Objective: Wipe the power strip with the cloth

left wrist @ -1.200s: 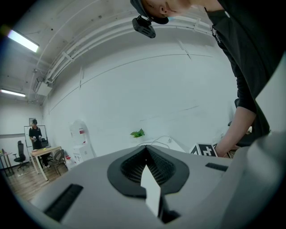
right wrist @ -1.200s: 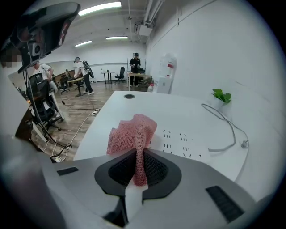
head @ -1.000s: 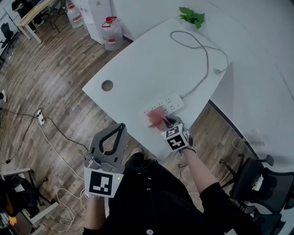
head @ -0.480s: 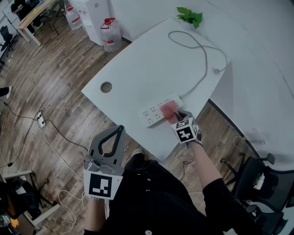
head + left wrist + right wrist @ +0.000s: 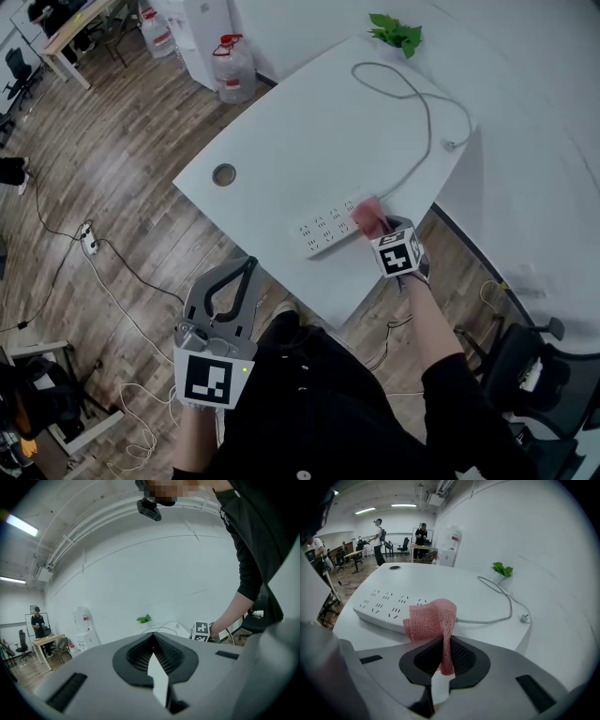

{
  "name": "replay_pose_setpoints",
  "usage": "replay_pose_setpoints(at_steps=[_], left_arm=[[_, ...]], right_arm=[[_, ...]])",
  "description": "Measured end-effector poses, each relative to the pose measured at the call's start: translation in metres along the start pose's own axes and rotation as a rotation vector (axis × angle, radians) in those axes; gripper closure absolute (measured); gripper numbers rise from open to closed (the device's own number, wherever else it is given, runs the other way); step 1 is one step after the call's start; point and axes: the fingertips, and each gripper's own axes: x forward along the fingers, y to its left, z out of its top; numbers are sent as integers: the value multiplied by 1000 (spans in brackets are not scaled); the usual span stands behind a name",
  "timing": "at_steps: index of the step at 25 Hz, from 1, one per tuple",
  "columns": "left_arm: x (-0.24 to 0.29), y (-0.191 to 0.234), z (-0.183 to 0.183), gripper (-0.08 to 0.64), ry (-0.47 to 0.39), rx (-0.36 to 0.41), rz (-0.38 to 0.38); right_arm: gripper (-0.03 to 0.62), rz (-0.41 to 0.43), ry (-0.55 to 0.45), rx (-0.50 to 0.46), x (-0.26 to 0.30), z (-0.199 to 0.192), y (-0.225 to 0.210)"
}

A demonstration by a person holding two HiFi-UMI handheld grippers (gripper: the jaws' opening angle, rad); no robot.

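Note:
A white power strip [image 5: 328,228] lies near the front edge of the white table [image 5: 300,141], and its grey cable [image 5: 424,112] loops toward the back. My right gripper [image 5: 380,228] is shut on a pink mesh cloth [image 5: 367,216] that rests on the strip's cable end. In the right gripper view the cloth [image 5: 432,622] bunches over the strip [image 5: 384,608] just ahead of my right gripper [image 5: 444,649]. My left gripper [image 5: 232,278] hangs shut and empty below the table's front edge, over the floor. In its own view the left gripper [image 5: 153,644] points up at a white wall.
A round grommet hole [image 5: 224,174] sits at the table's left corner and a small green plant [image 5: 396,31] at its far edge. Water bottles [image 5: 234,67] stand on the wooden floor behind. A black chair [image 5: 525,370] is at the right. Cables trail across the floor [image 5: 89,244].
My right gripper has slid the cloth rightward along the strip, from its left end to the cable end. The left gripper has stayed put.

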Motion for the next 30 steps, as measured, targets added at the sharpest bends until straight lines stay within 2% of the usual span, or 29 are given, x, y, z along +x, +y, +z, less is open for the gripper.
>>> replay_pose_setpoints(at_steps=[8,14,22,30], left_arm=[[-8,-1,-5,546,12,-14,-1],[-9,-1,-3,546,-12,-1,-17],[0,-10,3,546,-40,0,-74],[20,-27,19,546,-85,10,-136]], right_arm=[[531,-46,17,30,6,-3,-14],[531,-44,13,2,1,1,-13],[531,-45,-114,125,-37,17,-14],[531,-65,-259,154,-90,35,-12]])
